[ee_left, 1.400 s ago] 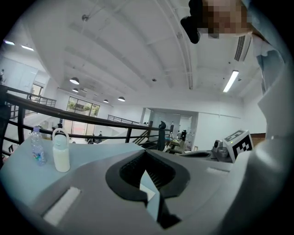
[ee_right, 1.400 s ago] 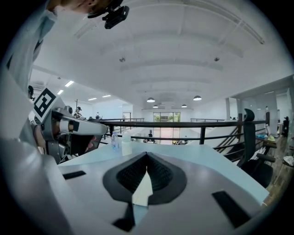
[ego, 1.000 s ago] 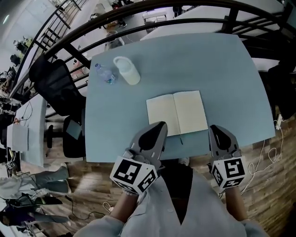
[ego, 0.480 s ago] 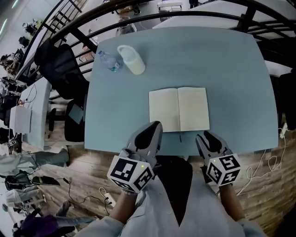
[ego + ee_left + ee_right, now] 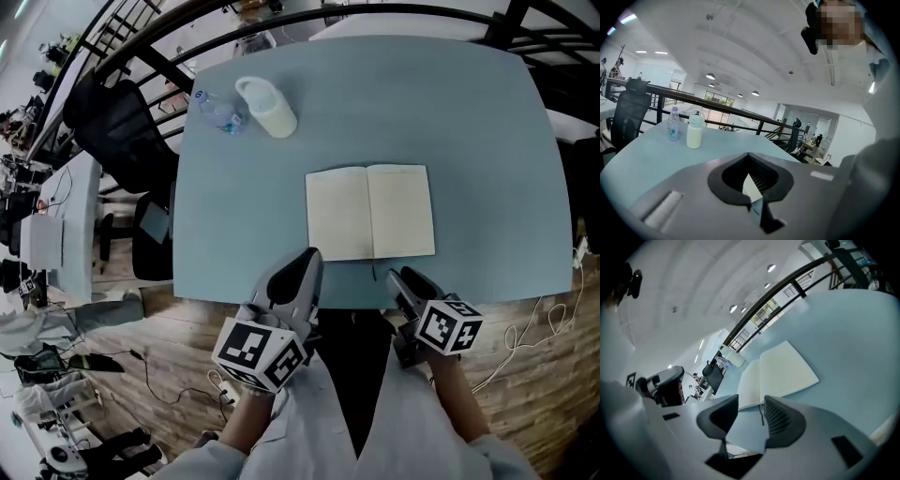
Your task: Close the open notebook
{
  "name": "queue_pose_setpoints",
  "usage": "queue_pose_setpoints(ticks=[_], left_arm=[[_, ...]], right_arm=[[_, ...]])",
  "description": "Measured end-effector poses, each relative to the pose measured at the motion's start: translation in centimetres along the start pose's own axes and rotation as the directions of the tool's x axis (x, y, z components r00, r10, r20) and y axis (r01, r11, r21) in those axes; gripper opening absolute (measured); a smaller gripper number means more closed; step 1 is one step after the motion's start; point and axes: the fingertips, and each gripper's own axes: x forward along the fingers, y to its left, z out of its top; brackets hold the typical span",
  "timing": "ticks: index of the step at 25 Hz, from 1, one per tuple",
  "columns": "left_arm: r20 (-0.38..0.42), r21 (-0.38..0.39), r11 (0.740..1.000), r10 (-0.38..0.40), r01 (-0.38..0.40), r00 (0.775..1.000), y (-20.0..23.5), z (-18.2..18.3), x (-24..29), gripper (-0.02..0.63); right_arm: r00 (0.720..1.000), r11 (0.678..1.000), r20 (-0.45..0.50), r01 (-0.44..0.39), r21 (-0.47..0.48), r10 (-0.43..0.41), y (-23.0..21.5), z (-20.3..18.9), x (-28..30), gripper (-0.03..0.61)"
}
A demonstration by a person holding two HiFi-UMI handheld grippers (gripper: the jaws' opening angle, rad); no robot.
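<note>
While notebook (image 5: 369, 212) lies open flat mid bench (image 5: 469, 112), I'm at approach step, nothing folded yet. Right hand-held gripper (image 5: 750, 401) just short of notebook's near edge; jaws have just been opening, now spread, nothing between them. Left hand-held gripper (image 5: 307, 258) near notebook's near left corner, jaws clenched, empty. Next, I judge: right jaws onto right cover edge, lift, fold over spine. Right gripper view shows both pages; left gripper view misses notebook, shows only bottle (image 5: 672, 124) and white flask (image 5: 694, 131) beyond it.
</note>
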Motion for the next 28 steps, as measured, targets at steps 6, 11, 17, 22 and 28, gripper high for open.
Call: queue_pose_setpoints(ticks=[6, 11, 17, 22, 28], left_arm=[[-0.008, 0.003, 0.999, -0.042, 0.042, 0.999, 0.7, 0.4, 0.4, 0.002], [-0.019, 0.029, 0.998, -0.063, 0.064, 0.998, 1.2, 0.8, 0.6, 0.003], [-0.017, 0.038, 0.998, -0.041, 0.042, 0.999, 2.8, 1.4, 0.1, 0.003], [-0.015, 0.038, 0.998, -0.039, 0.04, 0.999, 3.5, 1.7, 0.1, 0.003], [-0.017, 0.039, 0.998, -0.047, 0.048, 0.999, 3.6, 1.7, 0.3, 0.002]], right_arm=[[0.998, 0.986, 0.021, 0.054, 0.156, -0.058, -1.7, -0.9, 1.0, 0.153], [0.995, 0.936, 0.054, 0.06, 0.346, -0.084, -3.2, -1.6, 1.9, 0.158], [0.991, 0.907, 0.071, 0.073, 0.416, -0.112, -4.4, -2.1, 3.0, 0.167], [0.989, 0.889, 0.076, 0.082, 0.45, -0.13, -5.1, -1.9, 3.8, 0.17], [0.988, 0.887, 0.105, 0.054, 0.459, -0.114, -5.0, -1.2, 4.4, 0.17]])
